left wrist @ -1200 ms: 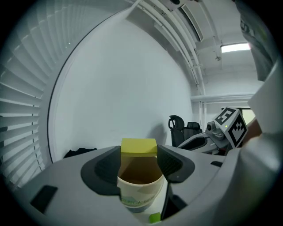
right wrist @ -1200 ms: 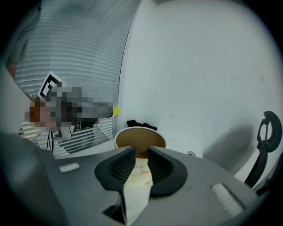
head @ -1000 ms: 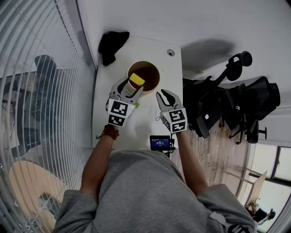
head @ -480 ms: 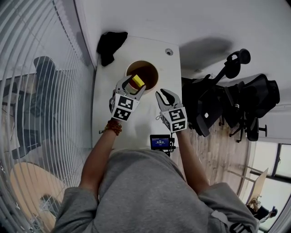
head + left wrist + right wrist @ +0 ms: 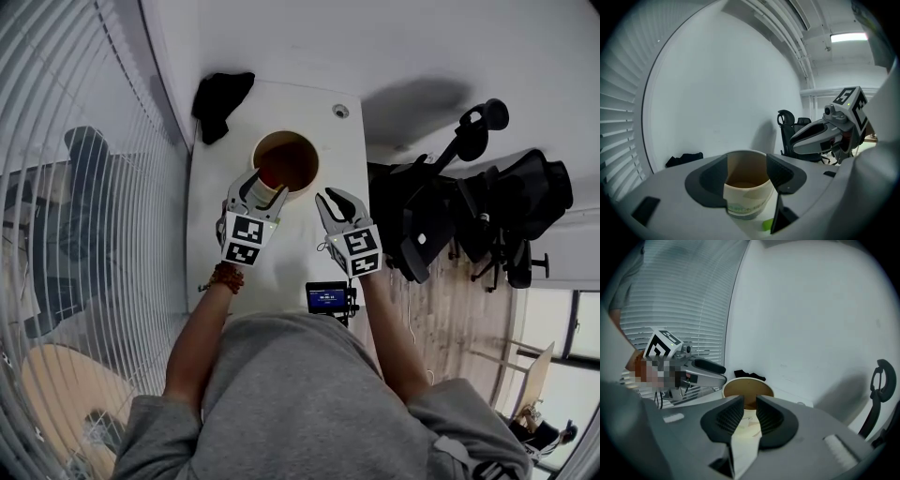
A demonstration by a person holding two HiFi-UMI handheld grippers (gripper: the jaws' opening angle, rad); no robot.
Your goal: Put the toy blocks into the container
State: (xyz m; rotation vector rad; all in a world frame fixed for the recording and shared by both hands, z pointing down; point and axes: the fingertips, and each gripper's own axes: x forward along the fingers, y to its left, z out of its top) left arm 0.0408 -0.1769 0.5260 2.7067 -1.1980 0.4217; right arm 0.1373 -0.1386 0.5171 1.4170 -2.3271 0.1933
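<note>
The left gripper (image 5: 258,190) squeezes a paper cup (image 5: 746,187) that looks empty. The right gripper (image 5: 337,199) is loose and holds nothing. The brown container (image 5: 287,134) sits on the tabletop (image 5: 292,246) just ahead. A green bit (image 5: 766,226) under the cup may be a block left to do.

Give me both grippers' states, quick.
Left gripper: closed on the paper cup.
Right gripper: jaws slightly apart, nothing between them.
</note>
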